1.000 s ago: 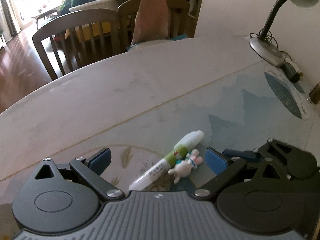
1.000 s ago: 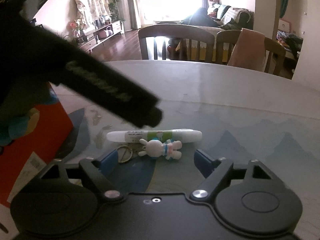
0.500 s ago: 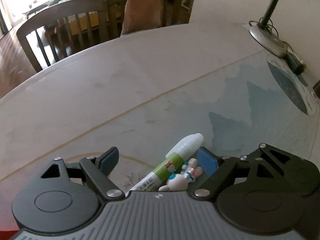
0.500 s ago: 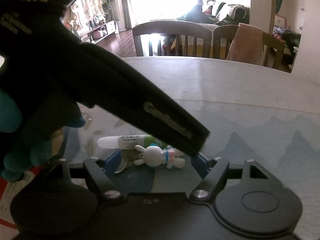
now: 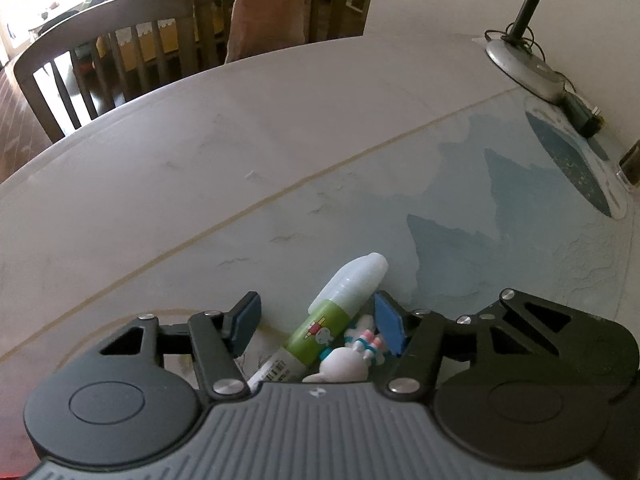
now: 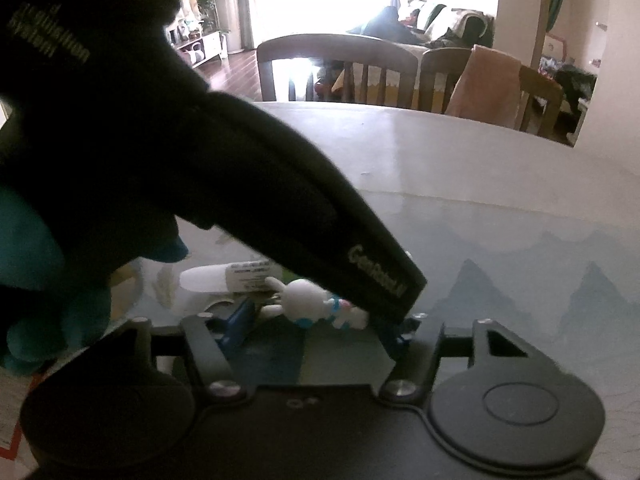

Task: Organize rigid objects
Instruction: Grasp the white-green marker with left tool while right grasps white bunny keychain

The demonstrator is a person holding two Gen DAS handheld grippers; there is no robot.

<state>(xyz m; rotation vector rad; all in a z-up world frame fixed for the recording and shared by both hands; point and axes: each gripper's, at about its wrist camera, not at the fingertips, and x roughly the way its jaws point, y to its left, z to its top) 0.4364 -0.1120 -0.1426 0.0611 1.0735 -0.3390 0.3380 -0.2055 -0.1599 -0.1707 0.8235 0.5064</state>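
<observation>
A white pen (image 5: 340, 312) with a green band lies on the table, and a small white rabbit charm (image 5: 352, 354) lies right beside it. My left gripper (image 5: 316, 324) straddles both. Its jaws are closing: the right pad (image 5: 388, 328) is at the rabbit's ears, the left pad (image 5: 246, 322) is still clear of the pen. My right gripper (image 6: 312, 324) comes in from the other side, and its jaws are closing around the rabbit charm (image 6: 312, 300), close to both ends of it. Behind it lies the pen (image 6: 224, 278), half hidden by the left tool's black housing (image 6: 260, 200).
A hand in a teal glove (image 6: 40, 280) holds the left tool. A desk lamp's base (image 5: 524, 68) with its cable stands at the far right of the round table (image 5: 200, 140). Wooden chairs (image 5: 104, 52) line the far edge, one draped with a pink cloth (image 5: 268, 4).
Both grippers have come down closer to the pen and rabbit, and both pairs of jaws have narrowed. The left tool's housing now covers more of the right wrist view.
</observation>
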